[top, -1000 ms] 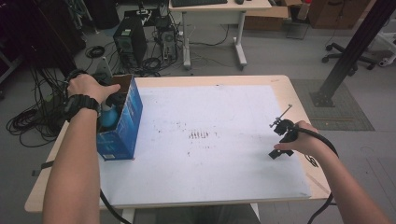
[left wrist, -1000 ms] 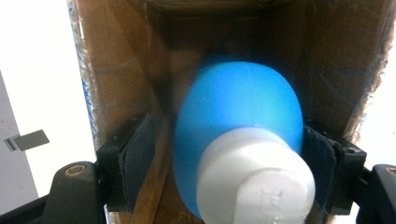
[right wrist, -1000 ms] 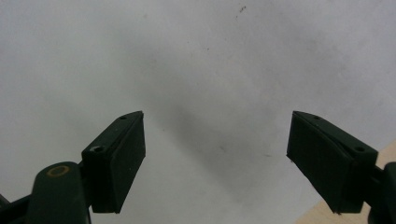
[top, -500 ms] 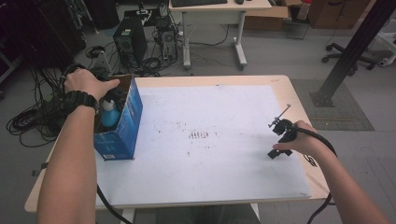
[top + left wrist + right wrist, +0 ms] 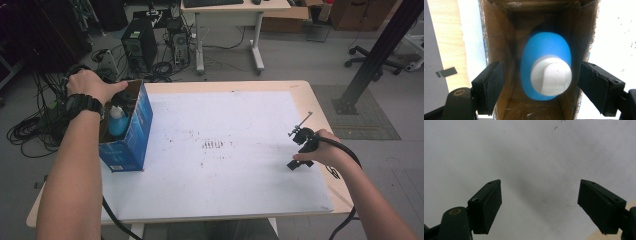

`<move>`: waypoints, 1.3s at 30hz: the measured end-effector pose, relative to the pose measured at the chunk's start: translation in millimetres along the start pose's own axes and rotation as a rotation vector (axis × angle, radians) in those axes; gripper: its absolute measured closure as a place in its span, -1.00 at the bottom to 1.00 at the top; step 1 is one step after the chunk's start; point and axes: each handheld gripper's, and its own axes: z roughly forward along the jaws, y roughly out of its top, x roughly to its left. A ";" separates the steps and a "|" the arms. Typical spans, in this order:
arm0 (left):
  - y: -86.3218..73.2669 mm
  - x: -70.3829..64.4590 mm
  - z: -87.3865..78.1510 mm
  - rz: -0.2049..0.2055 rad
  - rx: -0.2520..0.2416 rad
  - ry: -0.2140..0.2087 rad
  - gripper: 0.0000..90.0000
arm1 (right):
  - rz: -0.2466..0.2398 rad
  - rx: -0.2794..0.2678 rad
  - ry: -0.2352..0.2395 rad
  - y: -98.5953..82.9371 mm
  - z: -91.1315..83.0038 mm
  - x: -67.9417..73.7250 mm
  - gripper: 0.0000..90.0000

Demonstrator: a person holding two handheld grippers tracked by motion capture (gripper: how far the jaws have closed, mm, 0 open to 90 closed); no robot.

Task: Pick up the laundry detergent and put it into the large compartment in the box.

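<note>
A blue cardboard box stands open-topped at the left edge of the white mat. Inside it sits a blue bottle with a white cap. In the left gripper view I look straight down into the box's brown walls at the bottle and its cap. My left gripper hovers open above the box, a jaw on either side of the bottle and clear of it. My right gripper rests at the mat's right side, open over bare mat.
The wooden table ends just right of my right hand. On the floor beyond stand computer towers, cable tangles, a second desk, an office chair and a black slanted post.
My left hand has drawn up and back a little from the box, and more of the bottle now shows beneath it. The right hand has not moved.
</note>
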 end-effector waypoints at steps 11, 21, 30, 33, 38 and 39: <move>-0.5 -2.9 -7.9 0.004 -0.001 0.000 -0.53 | -0.002 0.000 -0.001 1.1 0.0 1.0 -0.57; -1.5 -2.4 -18.2 0.003 -0.014 0.001 -0.54 | -0.005 -0.001 -0.001 1.4 -0.1 1.3 -0.57; -1.8 -6.4 -31.2 0.018 -0.043 0.007 -0.58 | -0.006 -0.001 -0.002 1.8 -0.7 1.7 -0.57; -1.9 -8.3 -35.5 0.022 -0.049 0.006 -0.58 | -0.006 -0.002 -0.002 1.5 -1.6 1.5 -0.57; -2.6 -11.8 -42.9 0.033 -0.061 0.011 -0.58 | -0.001 -0.004 -0.003 0.1 -2.7 0.8 -0.57; -2.9 -12.6 -44.7 0.036 -0.065 0.013 -0.58 | 0.000 -0.004 -0.004 -0.1 -2.9 0.8 -0.57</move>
